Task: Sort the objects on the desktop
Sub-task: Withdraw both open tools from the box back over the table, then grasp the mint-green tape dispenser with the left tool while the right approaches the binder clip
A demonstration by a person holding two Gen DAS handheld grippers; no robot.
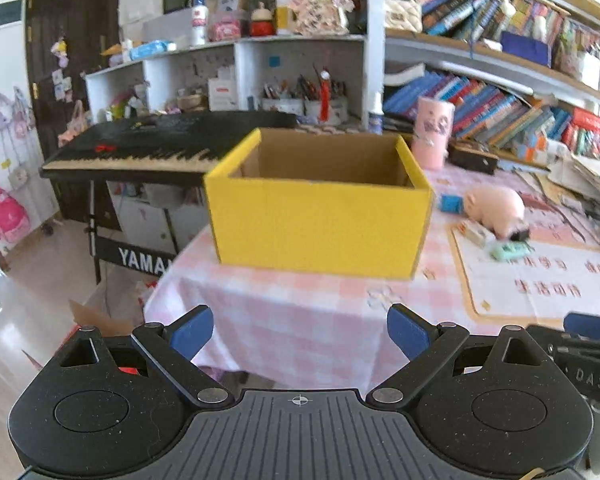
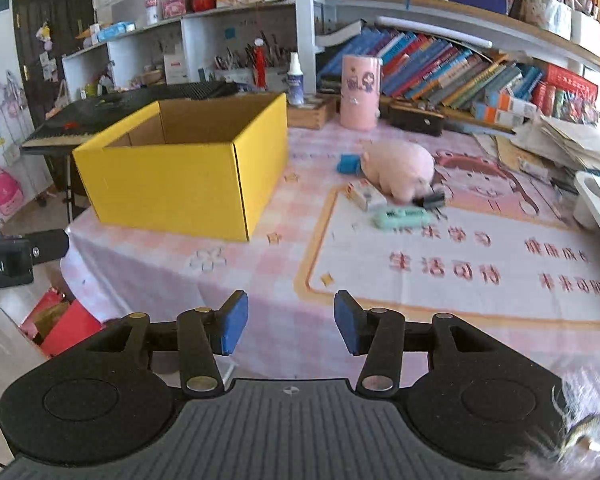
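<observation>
Both grippers empty: left gripper (image 1: 300, 338) wide open, right gripper (image 2: 291, 322) part open, hovering off table's near edge. Yellow box (image 2: 172, 184) at left edge for sorting; pink pig (image 2: 400, 170) w/ small bits mid-table, probably first pick.

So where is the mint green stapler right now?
In the right wrist view the mint green stapler lies on the printed mat, right of the yellow box, just in front of the pink pig plush.

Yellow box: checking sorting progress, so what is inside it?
Inside the yellow box only bare brown cardboard walls show. Its floor is hidden behind the front walls in both views, so contents cannot be ruled out.
</observation>
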